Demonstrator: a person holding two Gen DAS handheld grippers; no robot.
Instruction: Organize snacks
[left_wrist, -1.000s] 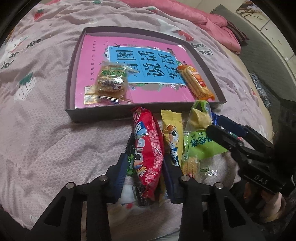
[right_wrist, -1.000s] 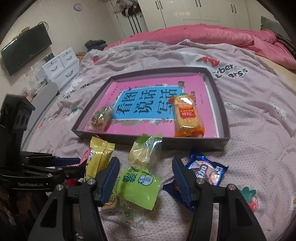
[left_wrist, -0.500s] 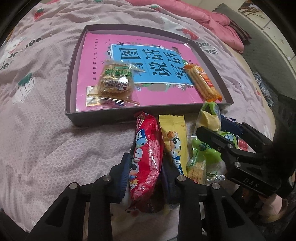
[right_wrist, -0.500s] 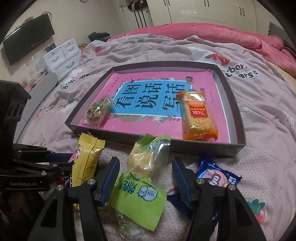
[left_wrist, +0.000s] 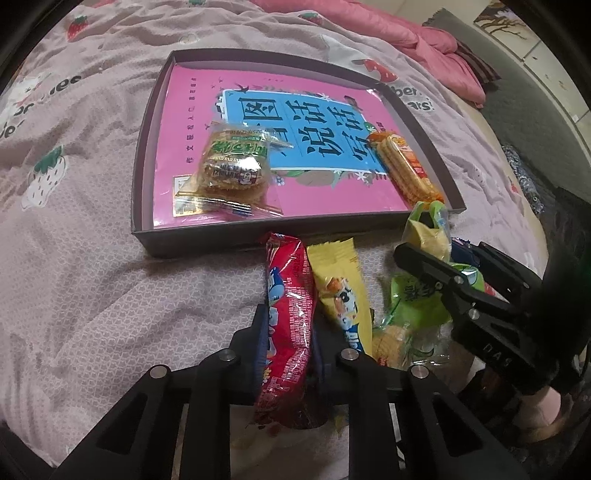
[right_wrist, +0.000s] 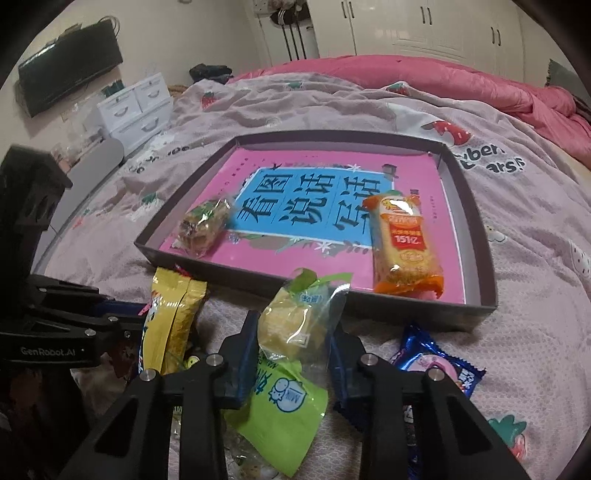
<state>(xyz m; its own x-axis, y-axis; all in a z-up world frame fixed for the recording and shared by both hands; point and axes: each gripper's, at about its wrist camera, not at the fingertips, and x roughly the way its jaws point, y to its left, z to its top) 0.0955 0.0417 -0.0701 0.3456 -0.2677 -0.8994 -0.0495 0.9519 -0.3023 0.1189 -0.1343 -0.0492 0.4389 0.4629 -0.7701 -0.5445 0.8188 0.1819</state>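
Note:
A dark tray (left_wrist: 140, 177) with a pink book inside lies on the bed. It holds a round cake packet (left_wrist: 232, 166) and an orange wafer pack (left_wrist: 406, 170). My left gripper (left_wrist: 288, 332) is shut on a red snack packet (left_wrist: 290, 291), in front of the tray. A yellow packet (left_wrist: 340, 288) lies beside it. My right gripper (right_wrist: 293, 339) has its jaws closing, and their pads touch a clear packet of yellow cake (right_wrist: 291, 321). Under that packet is a green packet (right_wrist: 284, 417).
A blue packet (right_wrist: 436, 365) lies on the strawberry-print bedcover to the right of my right gripper. A pink quilt (right_wrist: 480, 85) is heaped behind the tray. White drawers (right_wrist: 136, 107) and a wall screen (right_wrist: 70, 77) stand at far left.
The left jaws have come together on the red packet. The right jaws have narrowed onto the clear packet of yellow cake. The tray looks a little nearer in both views.

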